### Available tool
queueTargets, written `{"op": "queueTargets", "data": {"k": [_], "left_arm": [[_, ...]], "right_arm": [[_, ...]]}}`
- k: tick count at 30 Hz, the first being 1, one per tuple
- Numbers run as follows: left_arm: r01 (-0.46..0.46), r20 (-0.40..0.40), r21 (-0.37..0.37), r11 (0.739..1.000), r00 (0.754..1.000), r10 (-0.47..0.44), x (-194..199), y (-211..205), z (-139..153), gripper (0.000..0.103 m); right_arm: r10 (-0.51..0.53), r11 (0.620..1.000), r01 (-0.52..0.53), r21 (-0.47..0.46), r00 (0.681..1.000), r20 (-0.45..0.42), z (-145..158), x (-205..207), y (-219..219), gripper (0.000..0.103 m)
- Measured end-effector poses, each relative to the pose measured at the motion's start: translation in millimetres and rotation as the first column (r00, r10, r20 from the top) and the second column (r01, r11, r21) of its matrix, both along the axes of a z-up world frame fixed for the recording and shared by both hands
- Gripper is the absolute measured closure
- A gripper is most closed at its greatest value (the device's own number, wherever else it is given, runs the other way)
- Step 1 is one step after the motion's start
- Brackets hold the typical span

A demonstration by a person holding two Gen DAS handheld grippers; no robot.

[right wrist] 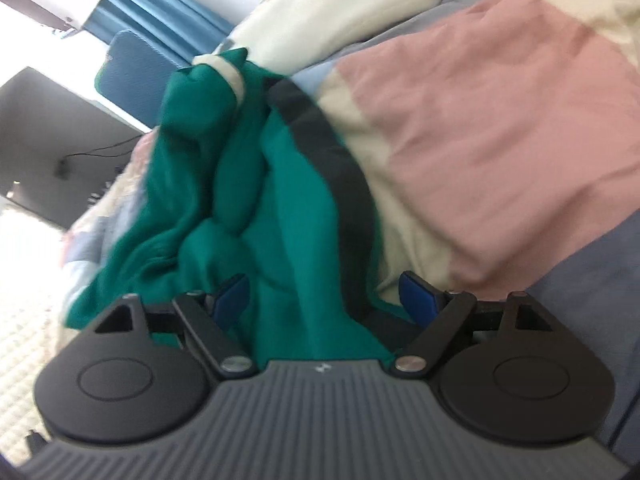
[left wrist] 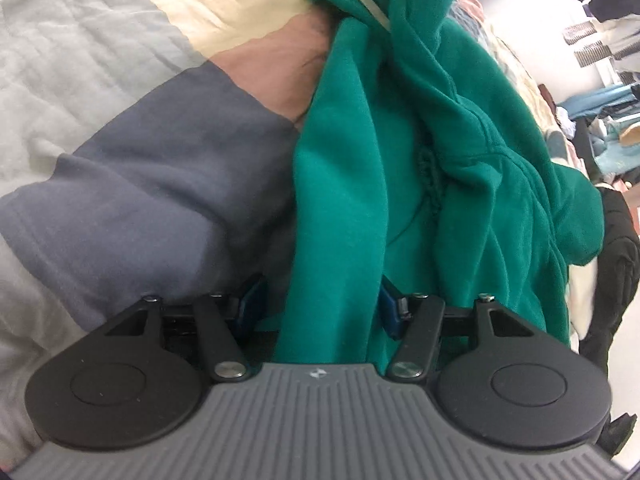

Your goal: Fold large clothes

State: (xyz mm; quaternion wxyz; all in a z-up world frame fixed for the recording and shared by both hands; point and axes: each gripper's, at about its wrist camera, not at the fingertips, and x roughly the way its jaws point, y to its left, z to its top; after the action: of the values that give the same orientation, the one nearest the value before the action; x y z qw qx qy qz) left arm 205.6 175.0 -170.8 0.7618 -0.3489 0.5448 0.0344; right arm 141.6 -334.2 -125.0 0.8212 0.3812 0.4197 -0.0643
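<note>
Bunched between the blue pads of the left claw is hanging a thick green fleece hooded garment, soft and deeply creased. The right claw is clamping its dark-banded edge, both gripping, seemingly to lift and spread it over the bed's pastel patchwork quilt.

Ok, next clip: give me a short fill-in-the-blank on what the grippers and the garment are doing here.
1. The garment running between the jaws of both grippers is ____ in colour.
2. The garment hangs over a patchwork ____, whose pink patch shows in the right wrist view.
3. In the right wrist view a ____ band runs along the garment's edge.
4. The left gripper has its jaws on either side of the ____.

Missing: green; quilt; dark; garment
</note>
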Motion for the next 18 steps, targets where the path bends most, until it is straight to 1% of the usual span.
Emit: {"op": "queueTargets", "data": {"k": [2, 4, 6, 7, 8, 10, 11, 12, 13, 14, 16, 17, 18], "left_arm": [[-0.004, -0.005, 0.001, 1.000, 1.000, 0.004, 1, -2, -1, 0.039], [0.002, 0.001, -0.012, 1.000, 1.000, -0.002, 0, -2, 1, 0.043], [0.021, 0.005, -0.060, 0.998, 1.000, -0.021, -1, -1, 3, 0.044], [0.043, 0.017, -0.100, 0.994, 0.999, -0.042, -2, -3, 4, 0.044], [0.070, 0.036, -0.123, 0.990, 0.997, -0.066, -3, -6, 7, 0.044], [0.106, 0.074, -0.104, 0.989, 0.992, -0.099, -6, -12, 15, 0.043], [0.115, 0.074, -0.082, 0.990, 0.991, -0.109, -6, -16, 15, 0.043], [0.129, 0.052, -0.053, 0.990, 0.991, -0.126, -5, -21, 13, 0.043], [0.147, 0.020, -0.015, 0.989, 0.989, -0.147, -3, -27, 10, 0.043], [0.160, 0.008, 0.017, 0.987, 0.987, -0.160, -1, -31, 8, 0.043], [0.154, 0.015, 0.034, 0.988, 0.988, -0.154, 1, -33, 10, 0.043], [0.142, 0.024, 0.038, 0.989, 0.989, -0.143, -1, -33, 12, 0.045], [0.138, 0.036, 0.043, 0.989, 0.990, -0.140, -3, -34, 13, 0.055]], "right_arm": [[0.032, 0.999, -0.032, -0.028, 0.999, -0.020, -3, 6, 7, 0.018], [0.058, 0.998, -0.058, -0.025, 0.998, -0.029, -6, 9, 10, 0.016], [0.069, 0.998, -0.069, -0.004, 0.997, -0.024, -6, 11, 8, 0.016], [0.071, 0.997, -0.071, 0.023, 0.997, -0.007, -6, 9, 6, 0.016], [0.078, 0.995, -0.079, 0.058, 0.997, 0.019, -4, 5, 4, 0.016], [0.115, 0.983, -0.125, 0.132, 0.990, 0.077, -2, 3, 5, 0.017], [0.142, 0.978, -0.155, 0.142, 0.985, 0.096, -1, 4, 9, 0.017], [0.162, 0.978, -0.172, 0.116, 0.983, 0.088, -3, 7, 14, 0.017], [0.168, 0.982, -0.170, 0.076, 0.985, 0.041, -9, 11, 18, 0.017], [0.163, 0.985, -0.163, 0.057, 0.987, 0.000, -17, 15, 20, 0.020], [0.169, 0.985, -0.169, 0.029, 0.986, -0.010, -20, 20, 25, 0.021], [0.176, 0.984, -0.176, 0.013, 0.984, -0.010, -19, 21, 27, 0.023], [0.178, 0.984, -0.178, -0.002, 0.984, -0.011, -17, 20, 30, 0.034]]}}
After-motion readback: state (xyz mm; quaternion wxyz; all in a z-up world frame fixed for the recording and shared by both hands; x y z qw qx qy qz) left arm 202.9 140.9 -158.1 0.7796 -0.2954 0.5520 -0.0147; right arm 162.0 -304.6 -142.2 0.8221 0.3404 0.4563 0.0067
